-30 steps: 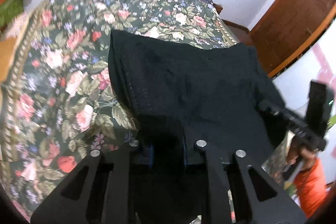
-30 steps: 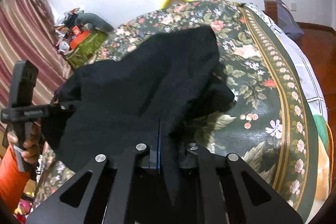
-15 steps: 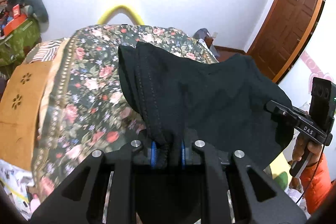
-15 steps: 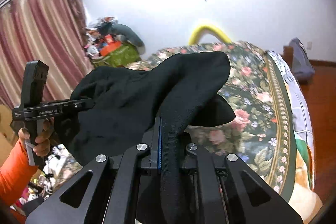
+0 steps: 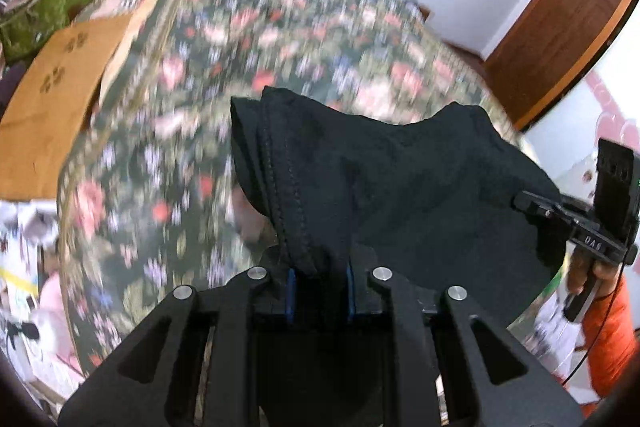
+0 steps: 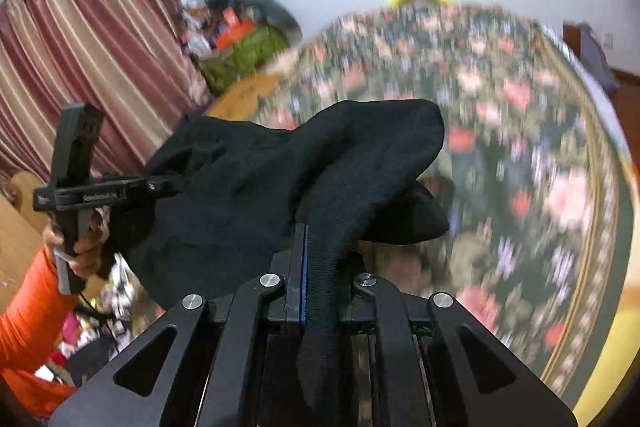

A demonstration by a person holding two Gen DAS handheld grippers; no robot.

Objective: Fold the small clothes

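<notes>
A black garment (image 5: 400,187) is being gripped at one edge by the left gripper (image 5: 319,293) and at the other by the right gripper (image 6: 320,291), and is now being carried clear above the flowered bedspread (image 5: 280,47) instead of lying on it, likely for laying out flat.

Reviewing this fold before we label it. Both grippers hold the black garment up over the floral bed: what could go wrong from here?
1. The left gripper pinches only a bunched hem of the black garment; it might slip out.
2. The cloth sags between it and the right gripper, so it may land creased on the floral bedspread.
3. A loose flap hangs below the right gripper's grip and could tuck under.
</notes>
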